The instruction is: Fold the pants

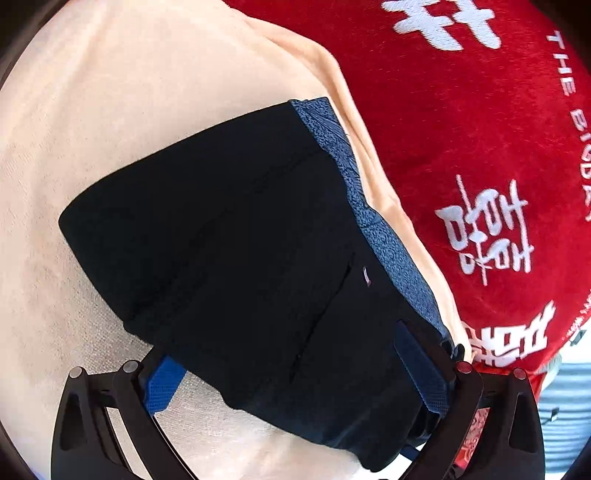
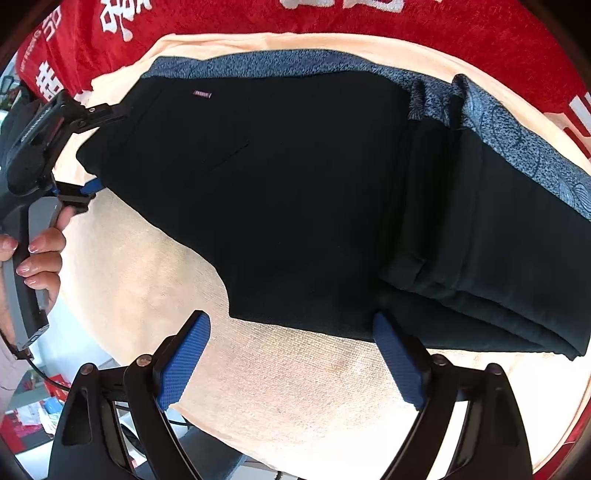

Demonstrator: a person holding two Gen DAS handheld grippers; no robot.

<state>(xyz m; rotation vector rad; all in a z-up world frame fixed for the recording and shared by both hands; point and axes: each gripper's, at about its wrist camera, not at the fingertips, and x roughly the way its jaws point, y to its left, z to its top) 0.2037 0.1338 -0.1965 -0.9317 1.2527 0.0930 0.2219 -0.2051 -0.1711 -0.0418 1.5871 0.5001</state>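
The dark navy pants point(image 1: 229, 243) lie folded into a compact stack on a peach towel point(image 1: 74, 147), with a speckled blue lining showing along the far edge point(image 1: 332, 147). My left gripper point(image 1: 295, 369) is open, its blue pads straddling the near end of the stack, which lies between them. In the right wrist view the pants point(image 2: 295, 184) fill the middle. My right gripper point(image 2: 291, 358) is open and empty, just short of the stack's near edge. The left gripper point(image 2: 88, 147) shows at the left end of the pants, held by a hand.
A red plush cloth with white embroidered characters point(image 1: 461, 147) lies beyond the towel, also in the right wrist view point(image 2: 221, 18). The towel point(image 2: 280, 398) extends bare below the pants. Clutter shows past the edge at lower left point(image 2: 33, 413).
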